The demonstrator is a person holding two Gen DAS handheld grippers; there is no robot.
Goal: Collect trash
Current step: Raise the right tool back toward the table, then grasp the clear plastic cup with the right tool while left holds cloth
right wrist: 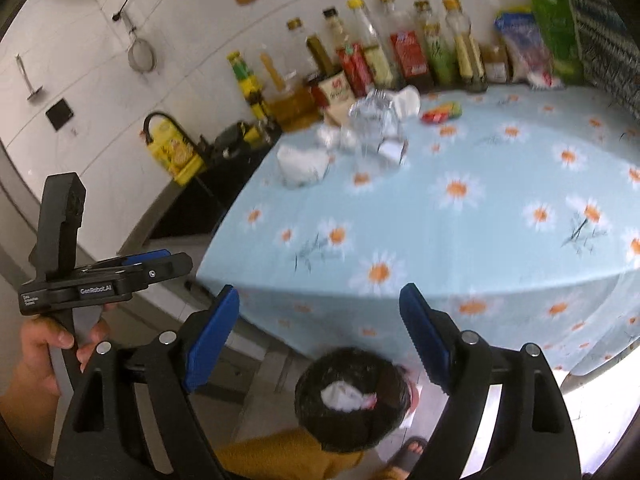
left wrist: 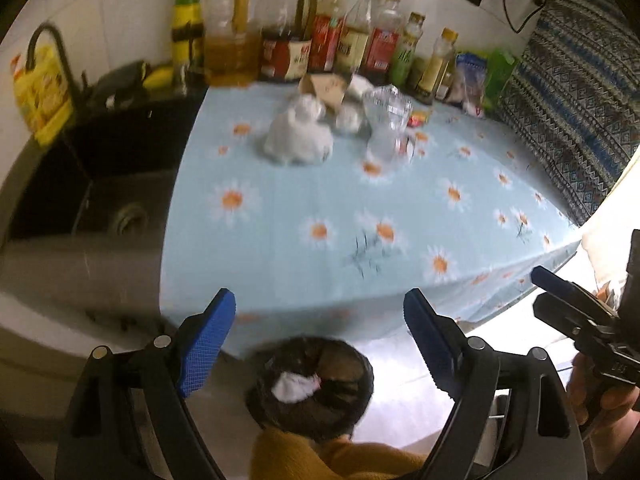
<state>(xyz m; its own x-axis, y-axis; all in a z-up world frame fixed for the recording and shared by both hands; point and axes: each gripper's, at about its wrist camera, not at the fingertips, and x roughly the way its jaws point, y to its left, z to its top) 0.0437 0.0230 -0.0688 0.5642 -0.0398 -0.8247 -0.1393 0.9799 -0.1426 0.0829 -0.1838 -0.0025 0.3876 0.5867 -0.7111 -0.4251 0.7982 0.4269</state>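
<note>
**Reach hazards and trash position, both grippers empty**

Risk assessment. The trash sits in a tight cluster at the far edge of the table (left wrist: pixel 304 240), directly in front of a row of bottles (left wrist: pixel 320 40). A reach that overshoots is likely to tip a bottle. The clear plastic cup (left wrist: pixel 390 120) stands touching or just beside the crumpled wrappers; a sideways sweep is likely to knock it over. The white plastic bag (left wrist: pixel 298 136) is soft and may slip from a shallow pinch. Both views are blurred, so item edges are uncertain.

Gripper state. The left gripper (left wrist: pixel 320 344) stands wide, with nothing between its fingers. The right gripper (right wrist: pixel 320 336) also stands wide and holds nothing.

Position. In the left wrist view, the bag lies at 12 o'clock from the left gripper, well apart. In the right wrist view, the bag (right wrist: pixel 302 164) lies at about 12 o'clock and the cup (right wrist: pixel 374 128) at 1 o'clock. The black-lined bin (left wrist: pixel 312 388) sits on the floor at 6 o'clock, below both grippers, with a white scrap inside.
</note>
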